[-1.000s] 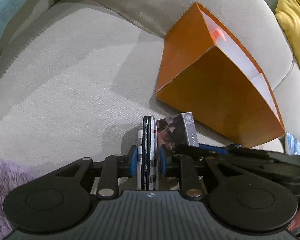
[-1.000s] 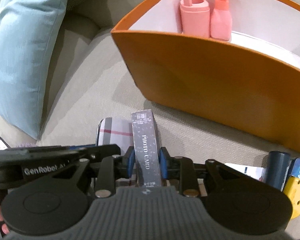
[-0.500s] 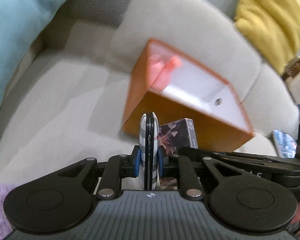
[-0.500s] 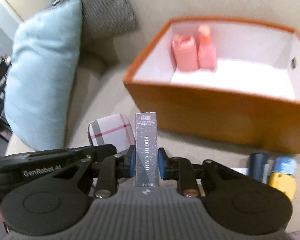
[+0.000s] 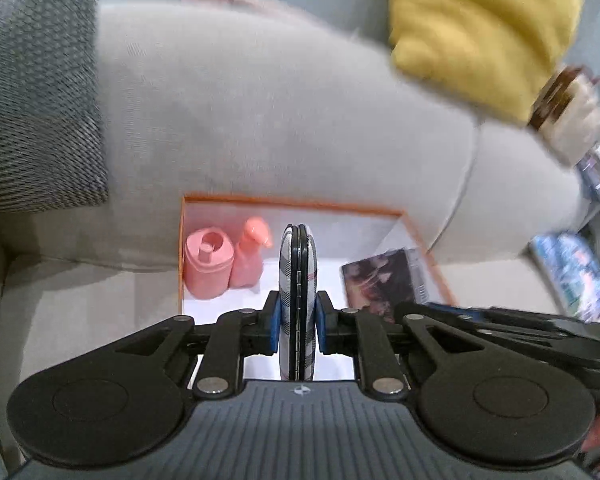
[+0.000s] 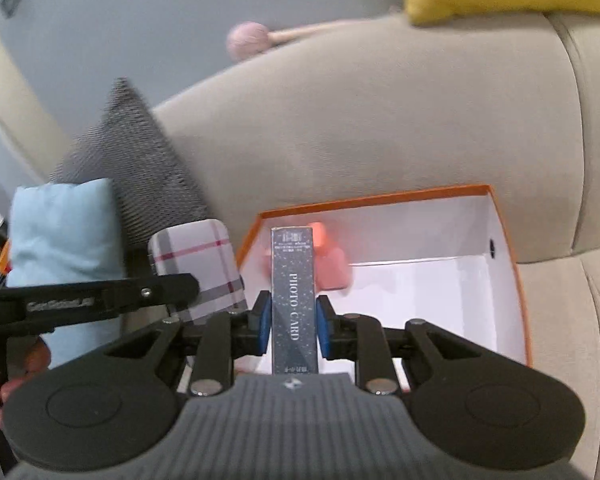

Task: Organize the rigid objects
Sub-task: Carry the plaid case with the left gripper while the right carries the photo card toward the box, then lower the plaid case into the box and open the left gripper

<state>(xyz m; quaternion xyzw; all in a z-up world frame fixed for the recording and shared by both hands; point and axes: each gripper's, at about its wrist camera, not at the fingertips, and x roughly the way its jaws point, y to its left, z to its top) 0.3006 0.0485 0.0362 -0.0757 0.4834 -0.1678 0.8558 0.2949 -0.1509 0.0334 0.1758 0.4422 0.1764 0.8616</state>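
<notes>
Left wrist view: the left tool (image 5: 298,320) was seen clamped shut on a plaid case (image 5: 297,280), held on edge between the blue pads, above the near left part of the orange box (image 5: 432,256). Right wrist view: the right tool (image 6: 294,326) was closed firmly on a dark "PHOTO CARD" box (image 6: 293,300), held upright over the box's near left corner (image 6: 256,236).

Progress, as judged: partly done. Two pink bottles (image 5: 224,264) were already stowed upright in the far left corner of the orange box, touching each other. Both held items had been picked but not yet released; placement was still left for each. More loose items, blurred, were visible on the sofa seat (image 5: 80,300) off the box's right side (image 5: 572,272), so further picks were likely needed.

Container contents: only the pink bottles were confirmed inside; the white floor toward the right wall was seen bare. The plaid case and card box were over the opening, side by side, not resting on anything.
</notes>
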